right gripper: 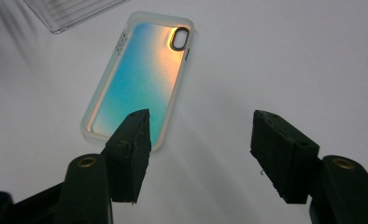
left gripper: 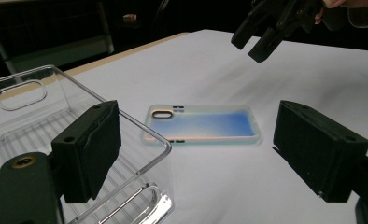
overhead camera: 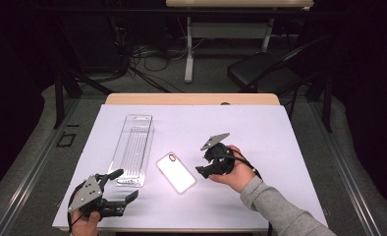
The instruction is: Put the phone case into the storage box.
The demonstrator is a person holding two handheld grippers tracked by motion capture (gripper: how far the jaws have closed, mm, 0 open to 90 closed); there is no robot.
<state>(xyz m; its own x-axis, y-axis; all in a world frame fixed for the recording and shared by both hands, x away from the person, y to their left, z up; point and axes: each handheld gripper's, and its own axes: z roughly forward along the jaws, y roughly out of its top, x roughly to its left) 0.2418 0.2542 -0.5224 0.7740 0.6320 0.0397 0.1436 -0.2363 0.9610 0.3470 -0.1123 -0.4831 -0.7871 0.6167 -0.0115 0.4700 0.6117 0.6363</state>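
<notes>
While the phone case (overhead camera: 176, 172) lies flat on the table (overhead camera: 260, 128), the right gripper (overhead camera: 207, 169) hovers just beside it. Jaws apart, nothing between. Left gripper (overhead camera: 125, 187) also apart, empty.

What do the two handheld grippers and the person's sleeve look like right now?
Both the left gripper and right gripper are black, with blocky rectangular jaw pads and brass-coloured pivot screws. Each carries a grey three-cornered plate on top and trails a black cable. The right arm wears a grey sleeve.

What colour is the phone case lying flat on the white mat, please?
The phone case is iridescent, shifting from blue to orange, with a translucent rim; the right gripper view shows it best.
</notes>
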